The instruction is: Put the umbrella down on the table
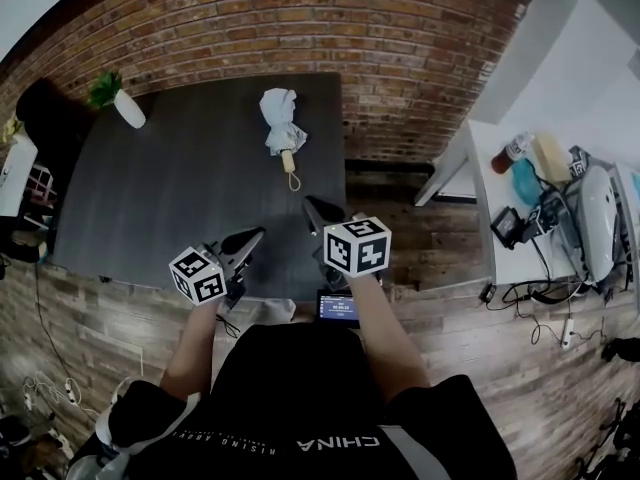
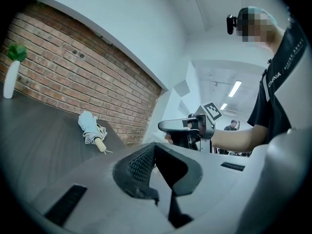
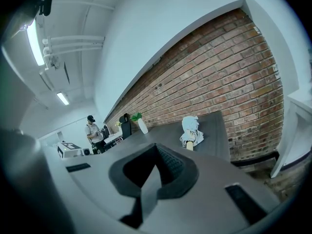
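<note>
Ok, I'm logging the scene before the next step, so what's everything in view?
umbrella: one, pale blue, folded, lying on the table's far right part
table: one, dark grey, against the wall
vase: one, white, holding a green plant, at the table's far left corner
brick wall: one, red-brown, behind the table
side desk: one, white, cluttered, at right
left gripper: one, dark jaws shut, empty, above the table's near side
right gripper: one, dark jaws shut, empty, beside the left
</note>
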Available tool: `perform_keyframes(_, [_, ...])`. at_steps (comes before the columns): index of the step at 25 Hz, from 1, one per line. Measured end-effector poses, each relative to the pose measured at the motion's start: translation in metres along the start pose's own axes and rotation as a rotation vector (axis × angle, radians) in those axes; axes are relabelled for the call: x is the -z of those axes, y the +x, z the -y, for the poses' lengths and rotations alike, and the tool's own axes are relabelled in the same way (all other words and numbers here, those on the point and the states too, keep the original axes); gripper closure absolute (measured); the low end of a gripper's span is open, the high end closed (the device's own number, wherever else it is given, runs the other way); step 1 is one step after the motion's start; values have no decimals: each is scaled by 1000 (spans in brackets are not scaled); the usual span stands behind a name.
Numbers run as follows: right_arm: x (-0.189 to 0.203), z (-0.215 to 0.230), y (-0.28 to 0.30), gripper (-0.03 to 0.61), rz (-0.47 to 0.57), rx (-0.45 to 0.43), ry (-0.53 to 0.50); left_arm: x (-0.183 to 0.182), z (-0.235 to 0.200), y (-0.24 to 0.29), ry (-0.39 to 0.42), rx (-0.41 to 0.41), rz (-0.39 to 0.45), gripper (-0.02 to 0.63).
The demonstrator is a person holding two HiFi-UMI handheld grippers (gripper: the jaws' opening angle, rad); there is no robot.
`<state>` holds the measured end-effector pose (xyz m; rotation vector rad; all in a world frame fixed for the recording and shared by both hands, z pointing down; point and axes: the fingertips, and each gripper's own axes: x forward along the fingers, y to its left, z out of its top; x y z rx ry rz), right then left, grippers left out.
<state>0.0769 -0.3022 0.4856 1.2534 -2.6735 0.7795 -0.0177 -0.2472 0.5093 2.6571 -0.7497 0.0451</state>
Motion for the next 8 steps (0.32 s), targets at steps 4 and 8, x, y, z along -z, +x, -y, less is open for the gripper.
perform_keyframes(4, [-1, -2, 3, 571, 3, 0, -1, -3, -2, -3, 2, -3, 5, 611])
perform_keyframes(8, [-1, -6, 6, 571, 1, 0, -7, -7, -6, -6, 6, -13, 9, 611])
